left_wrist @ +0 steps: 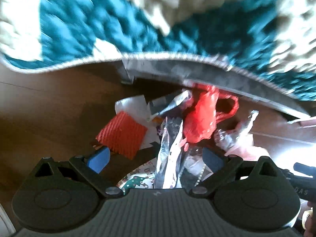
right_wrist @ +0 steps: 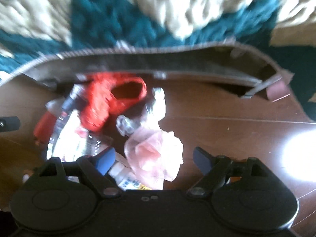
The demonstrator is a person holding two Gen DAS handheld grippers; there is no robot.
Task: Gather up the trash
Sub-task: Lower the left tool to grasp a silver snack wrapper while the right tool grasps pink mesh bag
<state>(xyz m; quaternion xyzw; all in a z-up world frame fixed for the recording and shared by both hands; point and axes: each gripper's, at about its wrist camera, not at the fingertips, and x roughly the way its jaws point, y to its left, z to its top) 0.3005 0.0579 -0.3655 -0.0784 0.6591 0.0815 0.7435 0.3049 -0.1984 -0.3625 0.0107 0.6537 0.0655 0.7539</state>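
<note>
1. Nearest the left wrist camera, the left gripper (left_wrist: 156,159) has its blue-padded fingers (left_wrist: 98,159) spread wide and gripping nothing; a silvery wrapper (left_wrist: 167,154) lies between them.
2. The right gripper (right_wrist: 153,159) is likewise spread and empty, poised over a crumpled pink bag (right_wrist: 156,154) lying between its fingers, with a small white bottle (right_wrist: 122,174) beside its left pad.
3. Just beyond, the trash pile sits on the brown wooden floor (right_wrist: 227,110): an orange ribbed piece (left_wrist: 121,134), white paper (left_wrist: 132,106), a red plastic bag (left_wrist: 201,116) and clear crumpled plastic (right_wrist: 156,106).
4. Farther off, a grey strip (left_wrist: 197,73) edges the teal-and-cream rug (left_wrist: 98,19); blur hides its detail.
5. By my judgement, collecting has barely begun: everything seen lies loose and no bin is in view.
</note>
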